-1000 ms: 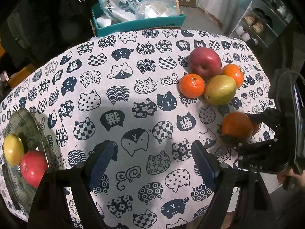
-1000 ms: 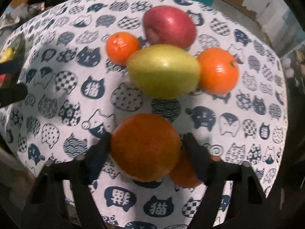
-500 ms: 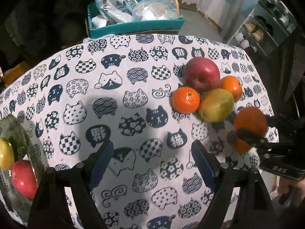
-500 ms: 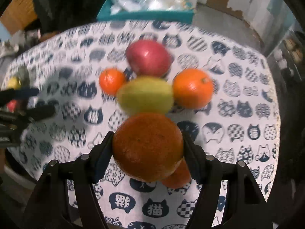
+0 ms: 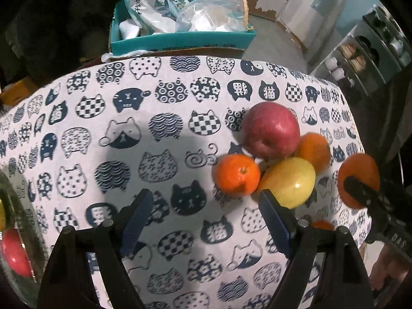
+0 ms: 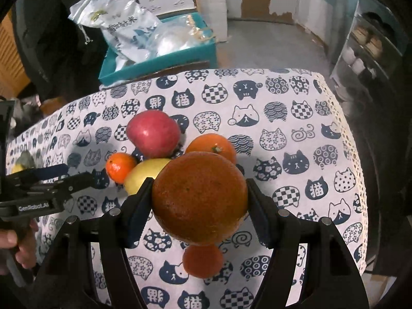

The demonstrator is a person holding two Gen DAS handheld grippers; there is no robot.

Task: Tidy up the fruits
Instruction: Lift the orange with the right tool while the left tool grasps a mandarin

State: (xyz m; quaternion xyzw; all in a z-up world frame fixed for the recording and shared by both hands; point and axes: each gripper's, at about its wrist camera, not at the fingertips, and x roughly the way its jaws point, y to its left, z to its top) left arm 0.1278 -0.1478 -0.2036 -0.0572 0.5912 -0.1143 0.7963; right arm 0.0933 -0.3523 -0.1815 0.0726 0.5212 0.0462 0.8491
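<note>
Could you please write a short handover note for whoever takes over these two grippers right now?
Right gripper: shut on a large orange, lifted clear of the tablecloth.
Left gripper: open and empty, above the cloth beside the fruit pile.
Still on the cloth: red apple, yellow-green fruit, two small oranges clustered together, and another orange below the held one.
Done: the plate at the left edge already holds a red fruit and a yellow one.
Left: carry the held orange over, presumably to the plate, then the rest.
</note>
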